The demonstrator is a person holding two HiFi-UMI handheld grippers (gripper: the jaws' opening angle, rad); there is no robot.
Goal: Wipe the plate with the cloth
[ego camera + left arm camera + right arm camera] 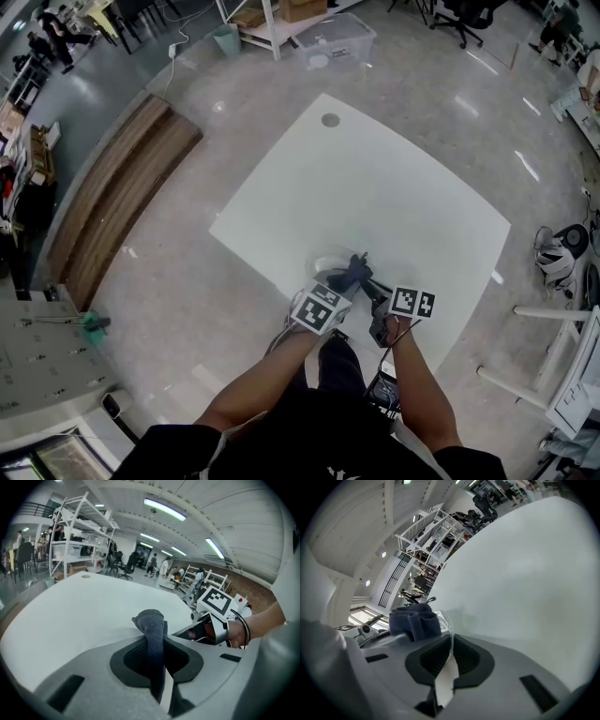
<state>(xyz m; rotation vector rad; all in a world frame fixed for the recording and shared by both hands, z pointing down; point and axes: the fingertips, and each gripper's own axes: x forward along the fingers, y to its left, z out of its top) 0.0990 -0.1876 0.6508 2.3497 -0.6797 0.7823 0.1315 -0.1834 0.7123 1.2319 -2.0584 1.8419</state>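
Plate [325,266] held by its rim, cloth [151,629] bunched beside it at the 6 o'clock edge of the surface [375,178].
Right fingers [471,660] are clamped on the thin clear rim alone. Left fingers [126,660] are clamped on a narrow fold of cloth, and its bunched end sits at 10 o'clock of the right fingers, seemingly on the plate. I judge the plate to be the main risk. A hard wipe far from that small grip would lever it, so the smooth rim could twist or slip out and drop, close to the edge and the floor. Too much drag could also tug the cloth from its fold, leaving hard fingers scraping the plate. Whether the plate rests on the surface I cannot tell.
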